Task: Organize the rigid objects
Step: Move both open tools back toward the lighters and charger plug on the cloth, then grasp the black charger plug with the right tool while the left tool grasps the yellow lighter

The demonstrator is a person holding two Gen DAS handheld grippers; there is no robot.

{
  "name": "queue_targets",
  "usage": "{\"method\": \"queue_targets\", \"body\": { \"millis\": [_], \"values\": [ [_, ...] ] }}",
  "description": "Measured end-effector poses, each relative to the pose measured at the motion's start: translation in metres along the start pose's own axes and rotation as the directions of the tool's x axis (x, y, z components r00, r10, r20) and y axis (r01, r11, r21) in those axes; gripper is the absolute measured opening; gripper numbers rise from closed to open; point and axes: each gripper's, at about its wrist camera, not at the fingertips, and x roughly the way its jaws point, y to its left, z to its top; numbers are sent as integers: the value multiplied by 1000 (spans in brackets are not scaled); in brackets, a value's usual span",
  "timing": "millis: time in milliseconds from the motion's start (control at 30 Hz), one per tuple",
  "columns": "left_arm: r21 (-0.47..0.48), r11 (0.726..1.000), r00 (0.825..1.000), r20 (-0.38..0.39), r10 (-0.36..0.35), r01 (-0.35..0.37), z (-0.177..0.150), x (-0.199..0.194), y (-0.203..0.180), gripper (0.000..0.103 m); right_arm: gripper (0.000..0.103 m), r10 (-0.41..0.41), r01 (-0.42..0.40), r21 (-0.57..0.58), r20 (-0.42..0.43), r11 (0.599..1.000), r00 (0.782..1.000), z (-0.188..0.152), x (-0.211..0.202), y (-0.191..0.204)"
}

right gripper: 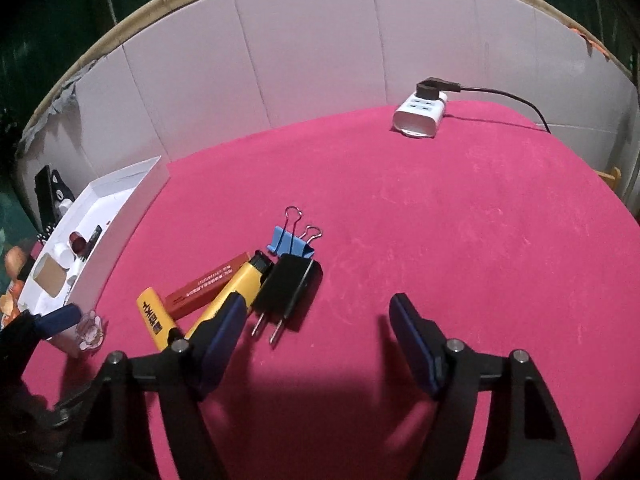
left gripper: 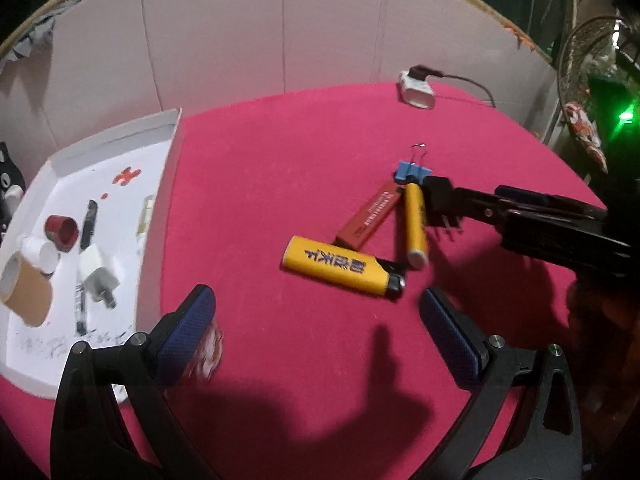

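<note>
On the pink table lie two yellow lighters (left gripper: 338, 266) (left gripper: 414, 224), a red lighter (left gripper: 370, 216), a blue binder clip (left gripper: 412, 172) and a black plug adapter (right gripper: 286, 286). My left gripper (left gripper: 318, 322) is open and empty, just in front of the nearer yellow lighter. My right gripper (right gripper: 316, 320) is open and empty, its left finger (right gripper: 228, 320) over a yellow lighter (right gripper: 236, 288), with the plug adapter just ahead between the fingers. It shows in the left wrist view (left gripper: 520, 216) reaching in from the right. The binder clip (right gripper: 290, 240) and red lighter (right gripper: 208, 284) lie beside the adapter.
A white tray (left gripper: 156, 216) at the left holds a red cap (left gripper: 62, 232), a tape roll (left gripper: 24, 288), a pen and a white plug. A small clear trinket (right gripper: 90, 332) lies by the tray corner. A white power strip (right gripper: 420, 114) with a black cord sits at the back.
</note>
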Motion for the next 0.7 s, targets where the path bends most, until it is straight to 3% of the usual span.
{"method": "queue_targets", "body": {
  "millis": [133,367,467,500,533,633,700],
  "values": [
    [-5,1000,999,-45,0,0,5,18,1,103,70,-11,10,-26,-33,1000,999,4,15,6],
    [76,997,996,-80,32,-26,15,42,-10,103,63,-25,21,-51,-63,998,998,5,30,11],
    [73,997,997,-78,9,-3,15,45,-8,103,51,-47,43,-71,-62,997,997,3,28,10],
    [71,997,997,-75,-1,6,14,44,-6,102,41,-48,44,-66,-60,997,997,3,26,8],
    [65,998,997,-72,-13,18,13,43,-5,98,30,-49,45,-58,-59,997,997,2,25,4],
    [74,997,998,-46,-30,33,11,36,-6,82,30,-14,12,-22,-56,1000,998,0,21,-7],
    [82,996,999,-42,-29,32,9,33,-8,83,30,-12,11,-21,-55,1000,998,-1,20,-8]
  ]
}}
